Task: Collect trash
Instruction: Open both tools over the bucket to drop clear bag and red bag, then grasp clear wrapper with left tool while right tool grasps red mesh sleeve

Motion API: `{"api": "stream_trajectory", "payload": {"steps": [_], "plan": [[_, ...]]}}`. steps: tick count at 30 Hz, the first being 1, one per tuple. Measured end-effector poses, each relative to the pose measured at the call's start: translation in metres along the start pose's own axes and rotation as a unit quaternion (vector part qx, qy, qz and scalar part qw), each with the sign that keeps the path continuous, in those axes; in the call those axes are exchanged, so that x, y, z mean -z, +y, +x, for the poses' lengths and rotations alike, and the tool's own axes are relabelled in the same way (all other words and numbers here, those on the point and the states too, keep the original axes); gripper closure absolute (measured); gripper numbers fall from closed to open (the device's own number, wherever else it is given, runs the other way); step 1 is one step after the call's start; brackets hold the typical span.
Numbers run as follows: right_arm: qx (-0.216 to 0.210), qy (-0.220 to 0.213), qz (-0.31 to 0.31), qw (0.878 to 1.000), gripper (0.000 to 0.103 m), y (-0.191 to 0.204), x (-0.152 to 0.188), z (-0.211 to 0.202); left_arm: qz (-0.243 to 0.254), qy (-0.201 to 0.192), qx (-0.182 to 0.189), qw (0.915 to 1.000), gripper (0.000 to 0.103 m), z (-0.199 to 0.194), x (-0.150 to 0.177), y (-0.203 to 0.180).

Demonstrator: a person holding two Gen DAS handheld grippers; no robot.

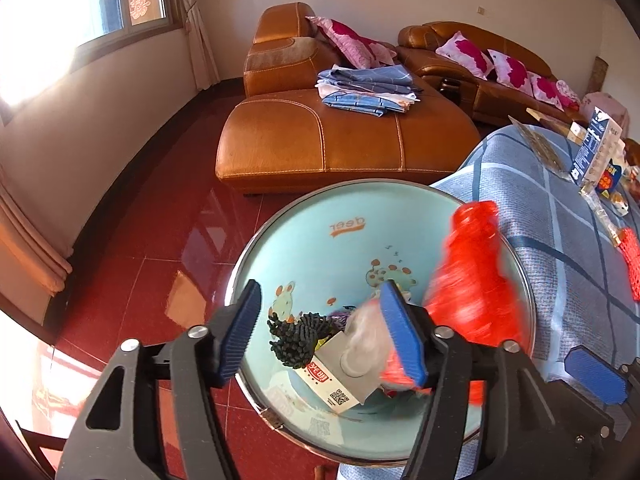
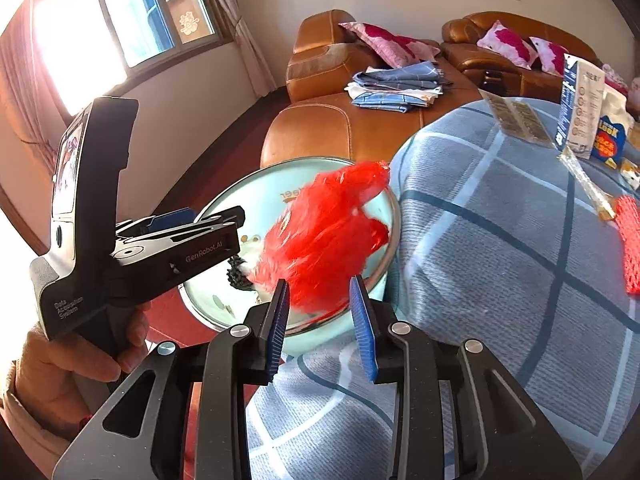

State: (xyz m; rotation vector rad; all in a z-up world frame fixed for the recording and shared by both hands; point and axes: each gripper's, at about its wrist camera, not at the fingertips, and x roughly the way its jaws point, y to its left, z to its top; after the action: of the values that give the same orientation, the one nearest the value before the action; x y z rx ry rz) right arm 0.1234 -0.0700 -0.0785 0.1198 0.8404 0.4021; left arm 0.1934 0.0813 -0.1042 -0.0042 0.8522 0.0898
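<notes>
My right gripper [image 2: 320,316] fingers parted, blurred red net [image 2: 328,236] between them over the bin [image 1: 304,216]; left gripper [image 1: 320,334] wide open, empty.

A: How does the left gripper [image 1: 324,336] stand?
B: Its blue pads [image 1: 402,338] are spread wide, gripping nothing; the person's left hand [image 2: 76,360] grips its handle at eight o'clock in the right wrist view.
A: And the right gripper [image 2: 322,326]?
B: Parted too, fingers pointing toward twelve o'clock.
</notes>
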Motion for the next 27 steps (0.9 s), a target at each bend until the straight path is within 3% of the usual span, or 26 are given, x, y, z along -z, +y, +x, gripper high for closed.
{"api": "stream_trajectory", "payload": {"steps": [2,8,11,17,27], "plan": [[0.0,-0.002,0.004,1.0,0.071,-0.001,0.001,-0.002,0.0,-0.001,-0.001,1.0,0.03,-0.002,0.001,-0.001],[0.004,-0.013,0.018,1.0,0.071,-0.008,0.0,-0.012,0.0,-0.009,-0.01,0.9999,0.025,-0.013,0.0,-0.001],[0.011,-0.022,0.031,0.999,0.071,-0.014,0.001,-0.019,-0.002,-0.013,-0.014,0.9998,0.016,-0.019,0.0,0.0],[0.027,-0.039,0.058,0.997,0.062,-0.03,0.006,-0.035,-0.003,-0.02,-0.016,0.9997,0.011,-0.033,0.004,-0.005],[0.062,-0.07,0.099,0.991,0.059,-0.06,0.021,-0.07,0.005,-0.018,-0.004,0.9998,0.006,-0.055,0.016,-0.027]]}}
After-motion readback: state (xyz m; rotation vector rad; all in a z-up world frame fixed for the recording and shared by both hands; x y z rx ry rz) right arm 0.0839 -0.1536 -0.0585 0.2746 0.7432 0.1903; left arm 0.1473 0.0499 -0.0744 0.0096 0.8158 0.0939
